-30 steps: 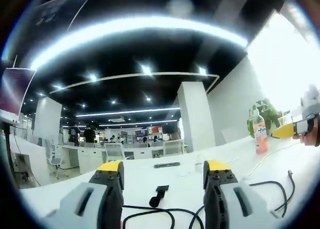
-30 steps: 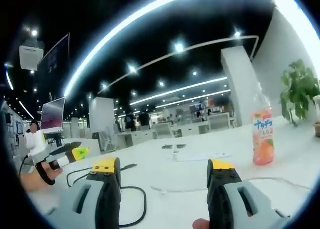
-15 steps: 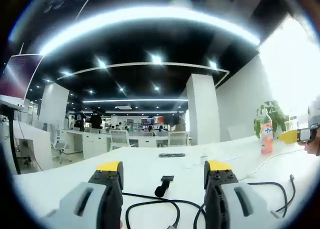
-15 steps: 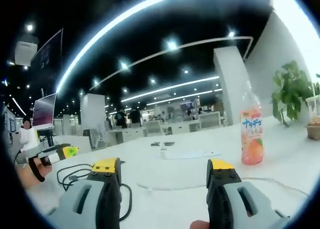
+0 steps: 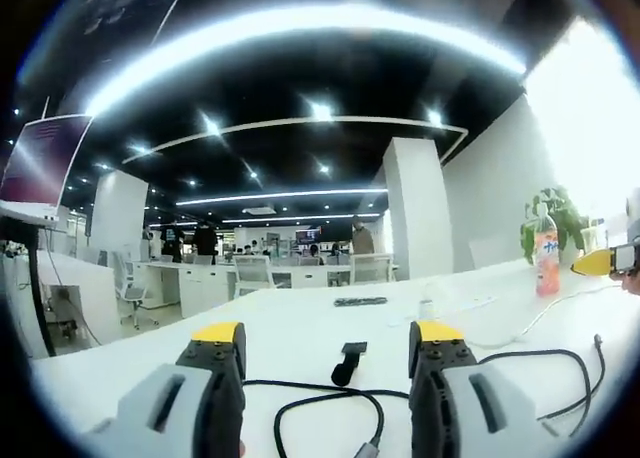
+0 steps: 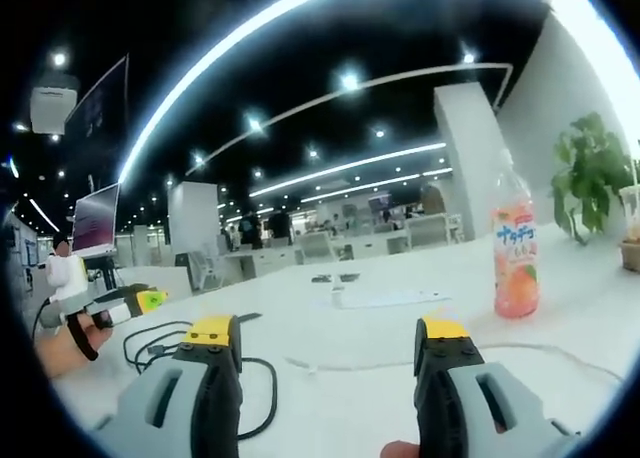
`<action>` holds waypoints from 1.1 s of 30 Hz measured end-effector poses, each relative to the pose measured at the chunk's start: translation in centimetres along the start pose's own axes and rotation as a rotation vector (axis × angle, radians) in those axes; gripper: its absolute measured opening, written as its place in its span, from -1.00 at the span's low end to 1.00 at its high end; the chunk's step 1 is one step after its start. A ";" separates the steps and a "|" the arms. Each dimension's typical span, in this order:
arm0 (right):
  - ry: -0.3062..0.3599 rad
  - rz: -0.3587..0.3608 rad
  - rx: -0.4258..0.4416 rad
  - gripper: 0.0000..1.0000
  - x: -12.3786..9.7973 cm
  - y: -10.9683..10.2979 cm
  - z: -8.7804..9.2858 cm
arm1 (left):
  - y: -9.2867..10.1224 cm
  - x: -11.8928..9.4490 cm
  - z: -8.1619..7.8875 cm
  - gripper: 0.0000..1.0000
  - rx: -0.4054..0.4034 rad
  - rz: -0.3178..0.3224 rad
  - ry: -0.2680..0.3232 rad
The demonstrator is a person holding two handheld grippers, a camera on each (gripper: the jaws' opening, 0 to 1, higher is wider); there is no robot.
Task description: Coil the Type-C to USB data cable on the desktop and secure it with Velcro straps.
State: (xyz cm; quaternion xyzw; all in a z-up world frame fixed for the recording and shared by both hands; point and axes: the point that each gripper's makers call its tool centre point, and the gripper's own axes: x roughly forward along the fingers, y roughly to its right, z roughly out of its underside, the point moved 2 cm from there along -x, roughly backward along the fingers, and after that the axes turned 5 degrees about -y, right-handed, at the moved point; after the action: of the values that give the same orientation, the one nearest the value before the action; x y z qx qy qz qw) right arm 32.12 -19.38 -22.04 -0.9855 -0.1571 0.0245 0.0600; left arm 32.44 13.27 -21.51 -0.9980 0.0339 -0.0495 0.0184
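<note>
A black data cable (image 5: 330,400) lies in loose loops on the white desk (image 5: 290,343), just beyond my left gripper (image 5: 328,336). That gripper is open, with nothing between its jaws. One cable end (image 5: 597,344) points up at the right. A small black strap-like piece (image 5: 347,362) rests between the loops. In the right gripper view the same cable (image 6: 262,396) curls at the lower left. My right gripper (image 6: 328,332) is open above the desk, holding nothing. The left gripper (image 6: 135,302) appears far left in a hand (image 6: 68,344). The right gripper's yellow tip (image 5: 598,263) shows at the far right.
An orange drink bottle (image 6: 515,258) stands on the desk at the right, with a potted plant (image 6: 595,173) behind it. A thin white cable (image 6: 350,364) runs across the desk. A flat white item (image 6: 375,298) and dark items (image 6: 335,277) lie farther back. A monitor (image 6: 95,223) stands left.
Both views have shifted slightly with the hands. More of the black cable's near loop shows in front of the left gripper. Both grippers stay open, and nothing has been picked up.
</note>
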 end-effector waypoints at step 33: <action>-0.022 -0.049 -0.024 0.20 0.4 -1.4 1.0 | -3.2 0.5 -1.7 0.26 -0.039 -0.104 0.056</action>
State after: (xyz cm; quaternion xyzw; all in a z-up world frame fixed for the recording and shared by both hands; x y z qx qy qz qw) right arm 32.00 -17.80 -22.81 -0.9816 -0.1823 0.0320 0.0471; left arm 33.01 16.37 -19.65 -0.9968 -0.0165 -0.0777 -0.0045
